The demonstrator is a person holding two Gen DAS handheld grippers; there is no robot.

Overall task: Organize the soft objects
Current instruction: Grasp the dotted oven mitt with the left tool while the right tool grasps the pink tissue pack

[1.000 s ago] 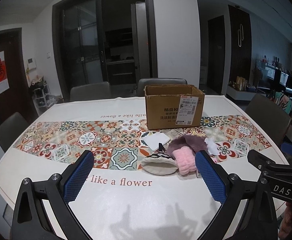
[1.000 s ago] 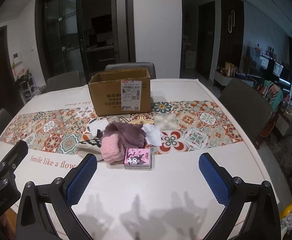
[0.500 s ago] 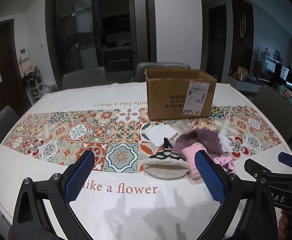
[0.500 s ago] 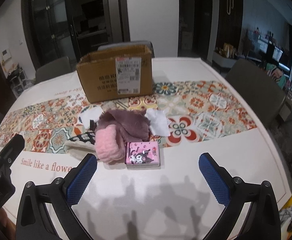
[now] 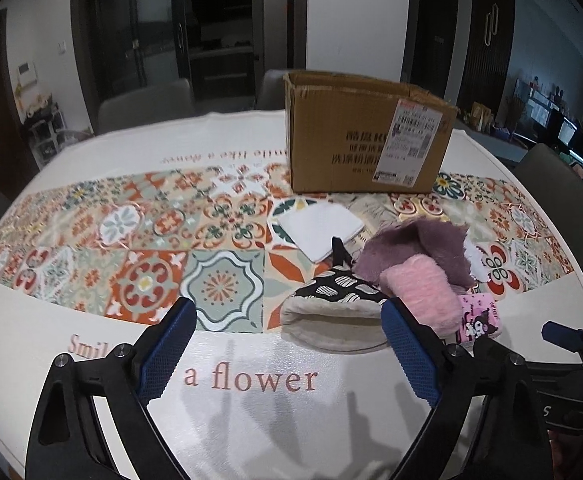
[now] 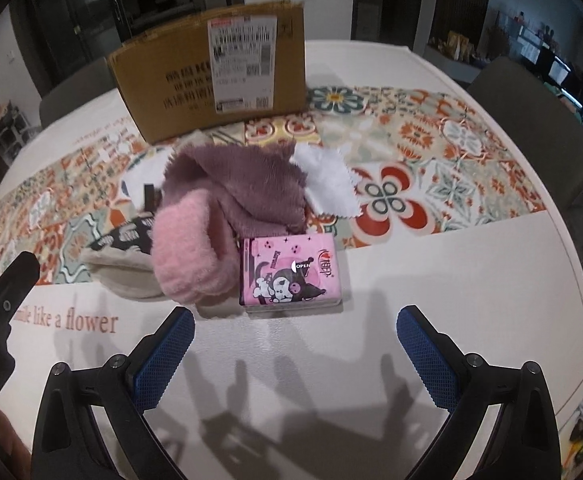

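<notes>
A heap of soft things lies mid-table: a cream oven mitt with black patterned back [image 5: 333,312] [image 6: 125,260], a fluffy pink roll [image 5: 421,292] [image 6: 189,250], a purple furry cloth [image 5: 415,246] [image 6: 247,178], white cloths [image 5: 317,228] [image 6: 327,180] and a pink cartoon tissue pack [image 5: 479,318] [image 6: 291,274]. Behind stands an open cardboard box [image 5: 365,144] [image 6: 211,88]. My left gripper [image 5: 289,344] hovers just before the mitt, its jaws closing, nothing between them. My right gripper [image 6: 295,346] is open, empty, just short of the tissue pack.
The white table [image 5: 251,400] carries a patterned tile runner [image 5: 131,240] and the words "like a flower". Grey chairs [image 6: 531,120] stand around it. Each gripper shows at the edge of the other's view.
Both grippers have come down and forward toward the heap, which now looms larger. The left jaws have narrowed slightly. Nothing has been taken hold of.
</notes>
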